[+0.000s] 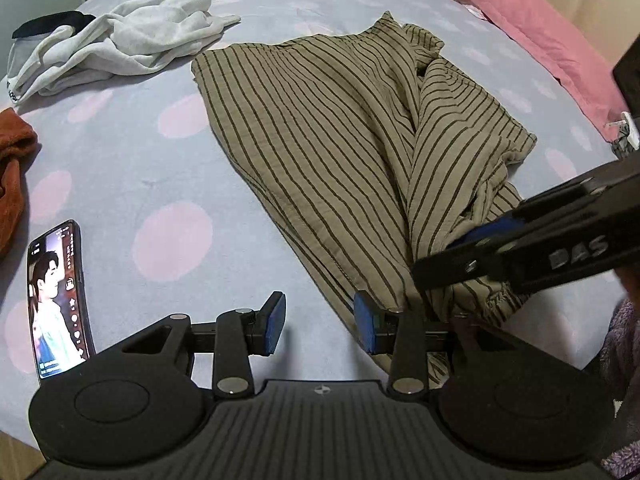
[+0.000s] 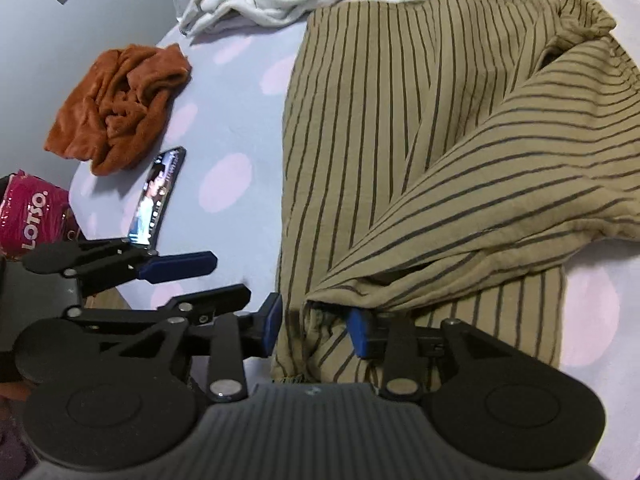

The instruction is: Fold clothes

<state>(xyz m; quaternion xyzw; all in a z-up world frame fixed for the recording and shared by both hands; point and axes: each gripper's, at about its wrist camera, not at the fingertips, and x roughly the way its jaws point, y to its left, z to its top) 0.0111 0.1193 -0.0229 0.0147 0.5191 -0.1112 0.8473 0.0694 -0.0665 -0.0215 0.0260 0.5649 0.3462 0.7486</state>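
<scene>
An olive garment with dark stripes (image 1: 320, 140) (image 2: 400, 120) lies on the bed, its right side folded over diagonally. In the left wrist view my left gripper (image 1: 320, 324) is open just above the sheet, at the garment's near left hem, with only sheet between the pads. The right gripper (image 1: 434, 258) reaches in from the right over the near corner of the fold. In the right wrist view my right gripper (image 2: 315, 326) is open with the bunched near edge of the fabric lying loose between its pads. The left gripper (image 2: 230, 276) sits just left of it.
The bed sheet (image 1: 140, 160) is pale blue with pink dots. A lit phone (image 1: 56, 300) (image 2: 158, 196) lies near left. An orange cloth (image 2: 120, 108) and a white garment (image 1: 120, 44) lie farther left. A pink pillow (image 1: 540, 40) lies along the right, and a pink package (image 2: 28, 216) stands off the bed.
</scene>
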